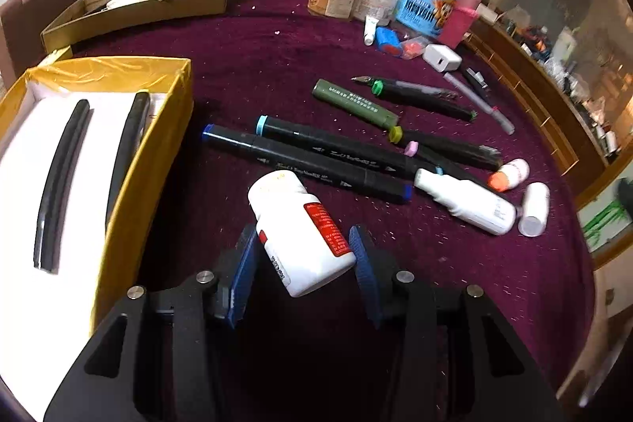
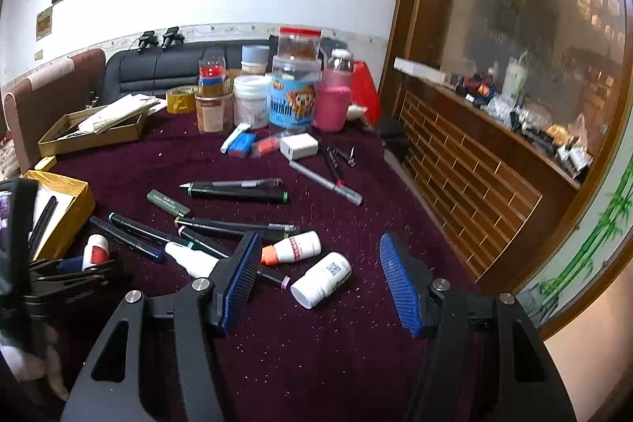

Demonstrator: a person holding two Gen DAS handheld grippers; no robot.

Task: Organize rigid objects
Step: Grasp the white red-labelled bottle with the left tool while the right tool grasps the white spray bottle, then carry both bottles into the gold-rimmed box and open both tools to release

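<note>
Left wrist view showed the left gripper (image 1: 302, 248) clenched on a white pill bottle (image 1: 302, 234) with a red label — its blue fingers (image 1: 243, 256) pressed against both sides, the bottle tilted and lifted above the purple bench (image 1: 277, 58). Just to the left sat a yellow box (image 1: 158, 145) with two black pens (image 1: 59, 180) lying on its white lining. Ahead lay a row of black markers (image 1: 308, 161), a green tube (image 1: 356, 103), a white squeeze bottle (image 1: 467, 202) and a small white bottle (image 1: 534, 208), all on the cloth.

From the right wrist view, the right gripper (image 2: 320, 277) hung released — fingers spread wide above the bench, with a small white bottle (image 2: 322, 277) lying on its side between them and an orange-capped bottle (image 2: 292, 247) just beyond. Jars (image 2: 292, 97) stood at the far edge.
</note>
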